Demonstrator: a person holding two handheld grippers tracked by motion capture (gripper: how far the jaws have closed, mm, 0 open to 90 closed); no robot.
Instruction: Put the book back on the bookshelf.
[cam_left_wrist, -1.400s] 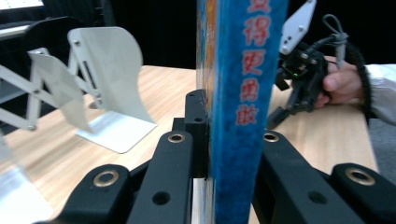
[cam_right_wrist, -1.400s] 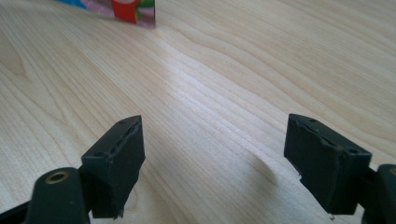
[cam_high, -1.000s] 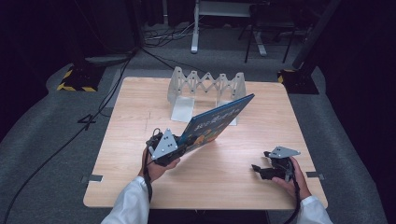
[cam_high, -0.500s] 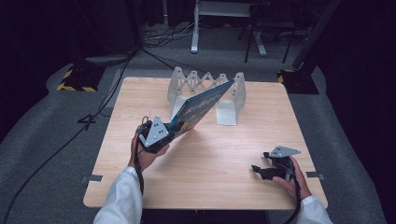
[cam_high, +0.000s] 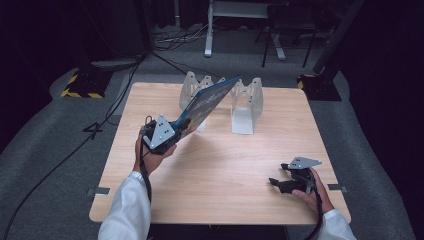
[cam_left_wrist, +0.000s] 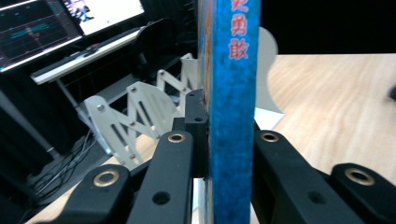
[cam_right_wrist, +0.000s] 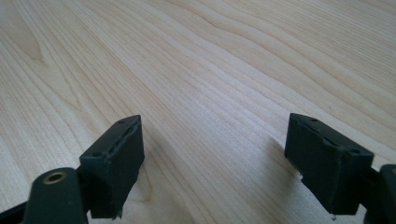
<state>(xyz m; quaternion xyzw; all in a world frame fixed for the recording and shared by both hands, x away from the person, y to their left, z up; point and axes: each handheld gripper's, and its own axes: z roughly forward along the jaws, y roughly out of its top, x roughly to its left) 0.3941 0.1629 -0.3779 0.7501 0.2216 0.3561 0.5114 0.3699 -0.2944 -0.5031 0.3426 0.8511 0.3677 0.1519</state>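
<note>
A blue picture book (cam_high: 206, 101) is pinched at its lower edge by my left gripper (cam_high: 167, 134), which is shut on it and holds it tilted up above the table's left middle. The book's far corner reaches over the white folding rack (cam_high: 245, 100) at the back of the table. In the left gripper view the blue spine (cam_left_wrist: 233, 116) stands upright between the two black jaws, with the rack (cam_left_wrist: 135, 112) behind and to the left. My right gripper (cam_high: 281, 184) rests low at the front right of the table; its jaws (cam_right_wrist: 215, 154) stand wide apart over bare wood.
The wooden table (cam_high: 225, 160) stands on grey carpet. Cables (cam_high: 75, 145) run across the floor at the left, and black bases with yellow stripes (cam_high: 80, 85) sit near the far corners. Monitors (cam_left_wrist: 70, 18) glow beyond the rack.
My left hand has carried the book up and away from me toward the rack, and the book's far end now overlaps the rack. The right gripper has stayed put.
</note>
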